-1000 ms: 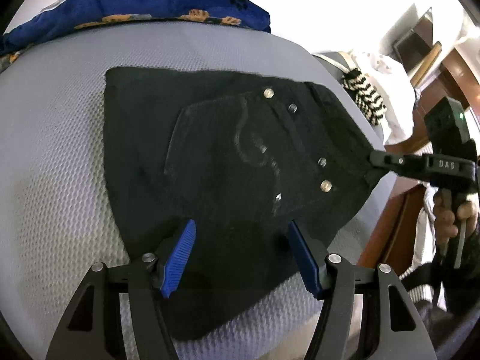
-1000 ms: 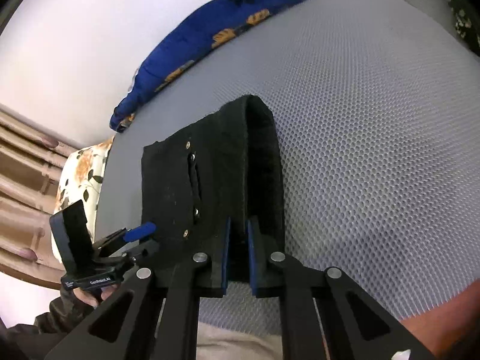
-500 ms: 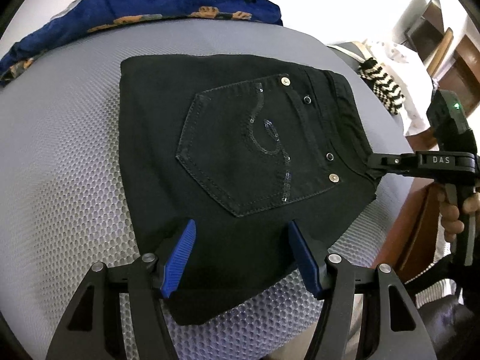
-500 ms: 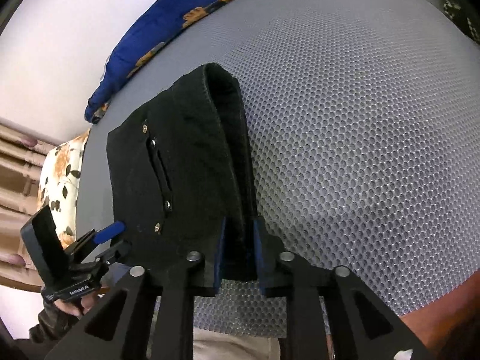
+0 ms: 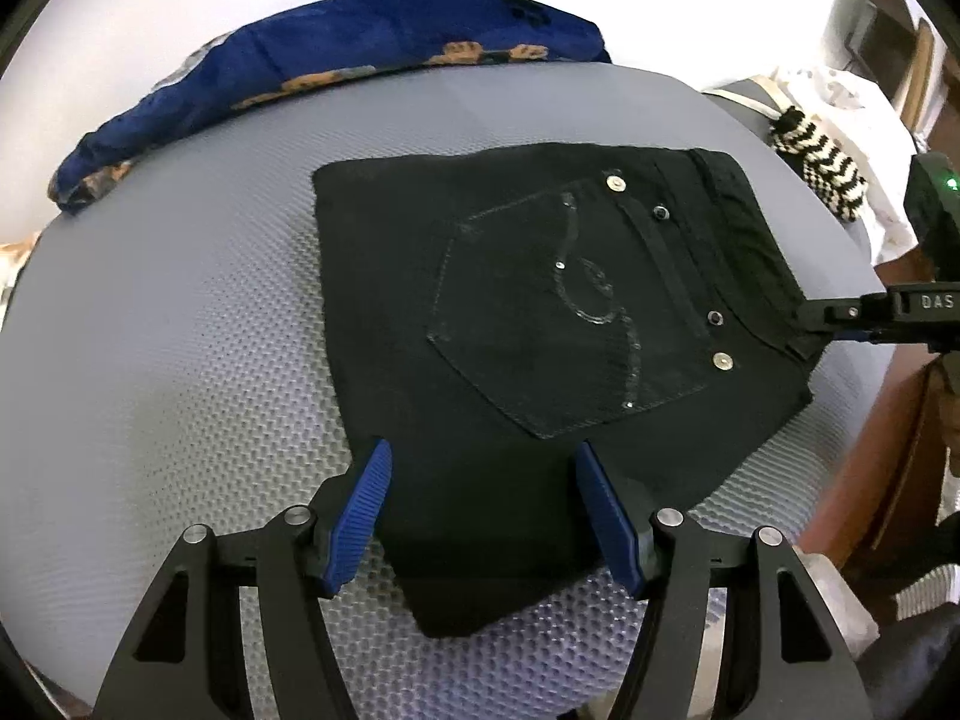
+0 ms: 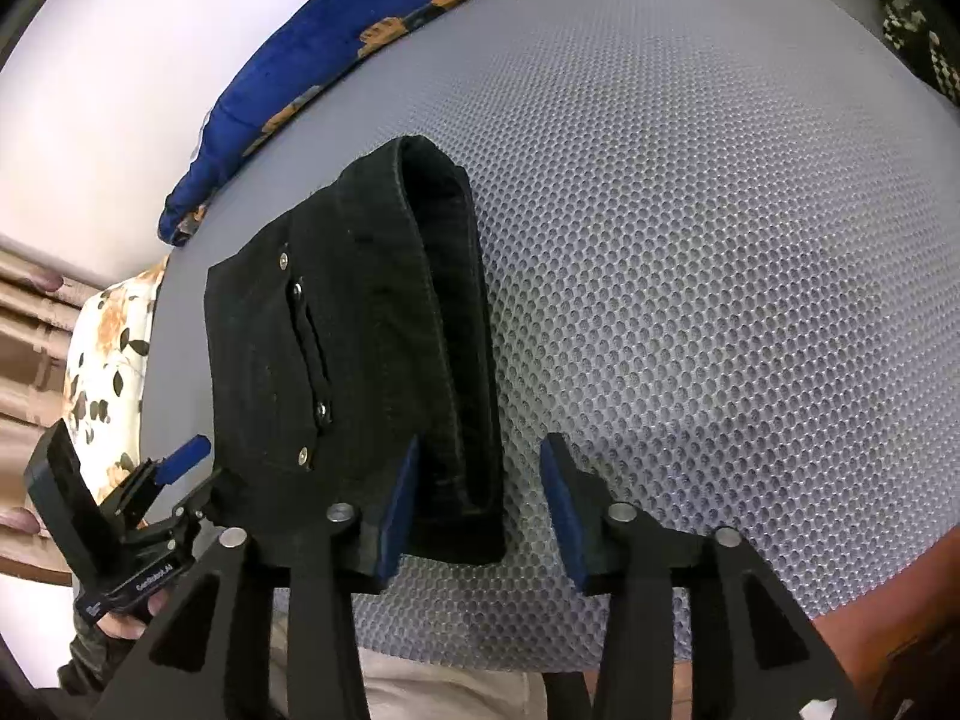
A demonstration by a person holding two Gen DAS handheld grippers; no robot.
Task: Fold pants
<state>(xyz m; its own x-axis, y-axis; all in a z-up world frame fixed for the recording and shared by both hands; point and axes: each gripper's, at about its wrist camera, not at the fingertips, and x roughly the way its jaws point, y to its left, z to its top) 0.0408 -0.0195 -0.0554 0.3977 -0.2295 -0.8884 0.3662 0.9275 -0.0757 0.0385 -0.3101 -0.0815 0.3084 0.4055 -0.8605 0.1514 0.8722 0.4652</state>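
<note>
The black pants (image 5: 540,324) lie folded into a compact rectangle on the grey mesh surface (image 5: 180,330), back pocket with rivets facing up. My left gripper (image 5: 489,516) is open, its blue pads over the near edge of the pants. In the right wrist view the pants (image 6: 360,360) show their thick waistband edge. My right gripper (image 6: 477,504) is open, its fingers straddling the near end of the waistband. The right gripper also shows in the left wrist view (image 5: 840,321) at the waistband corner, and the left gripper shows in the right wrist view (image 6: 174,480).
A dark blue floral pillow (image 5: 336,72) lies along the far edge of the grey surface. A black-and-white striped cloth (image 5: 822,162) sits at the far right. A cream floral cushion (image 6: 108,372) is beyond the left edge. Brown wooden furniture (image 5: 888,480) stands to the right.
My right gripper has opened and let go of the waistband it was pinching. The pants have settled flat. The left gripper stays open and has drawn back a little.
</note>
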